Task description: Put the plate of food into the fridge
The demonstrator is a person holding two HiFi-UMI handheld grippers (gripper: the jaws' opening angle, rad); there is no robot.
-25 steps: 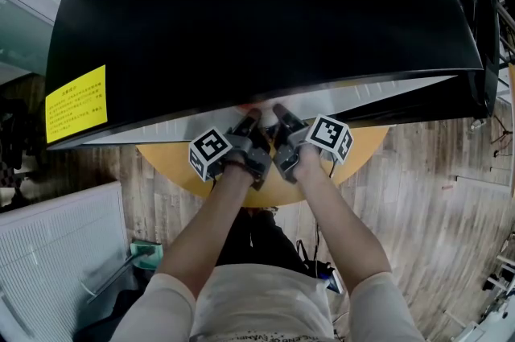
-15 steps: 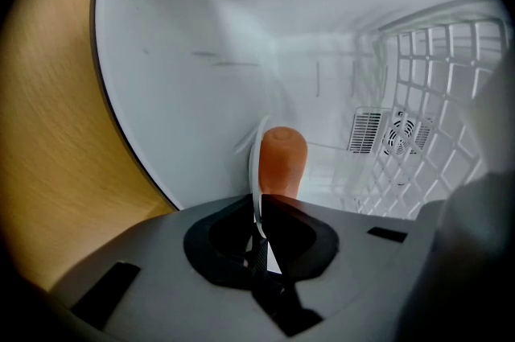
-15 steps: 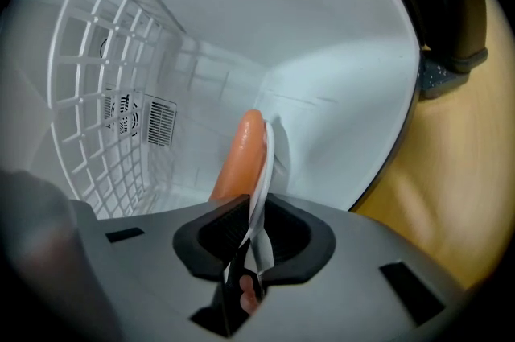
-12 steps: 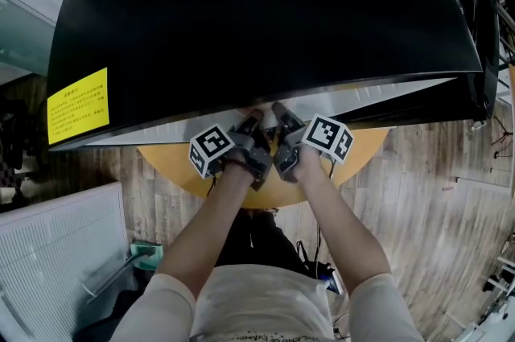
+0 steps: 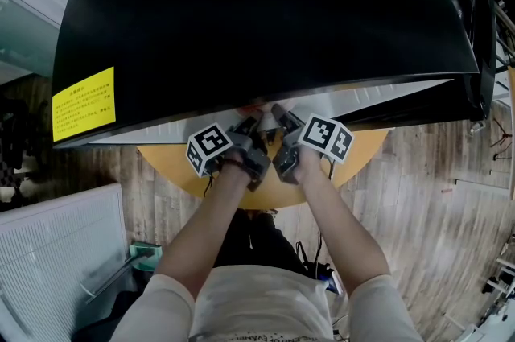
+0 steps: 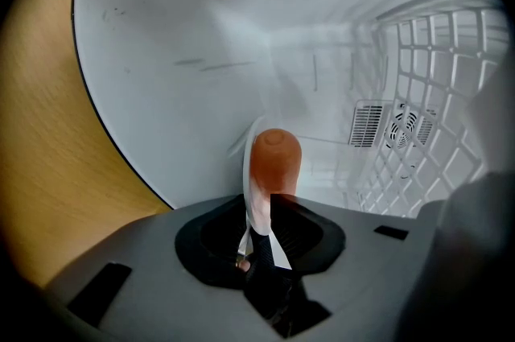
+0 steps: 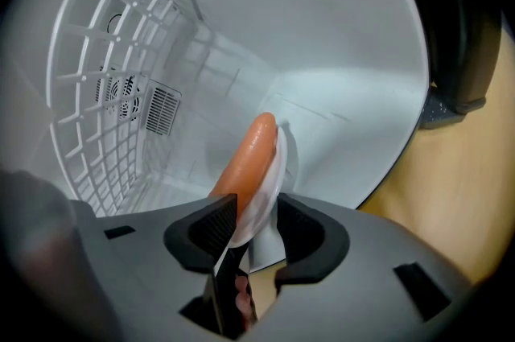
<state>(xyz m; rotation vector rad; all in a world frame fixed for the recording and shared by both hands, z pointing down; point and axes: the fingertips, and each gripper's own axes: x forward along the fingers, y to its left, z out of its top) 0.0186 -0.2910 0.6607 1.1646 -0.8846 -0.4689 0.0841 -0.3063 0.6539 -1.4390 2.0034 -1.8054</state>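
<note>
Head view: fridge (image 5: 257,10) on wooden table (image 5: 358,151), plank floor (image 5: 426,212). Left gripper (image 5: 251,121) clamps plate (image 7: 272,171); right gripper (image 5: 278,113) just opened, plate between.

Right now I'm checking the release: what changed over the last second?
The right gripper has just been opening its jaws, freeing the plate, its rim between them. The left gripper stays shut on the plate; neither gripper has shifted in the fridge.
</note>
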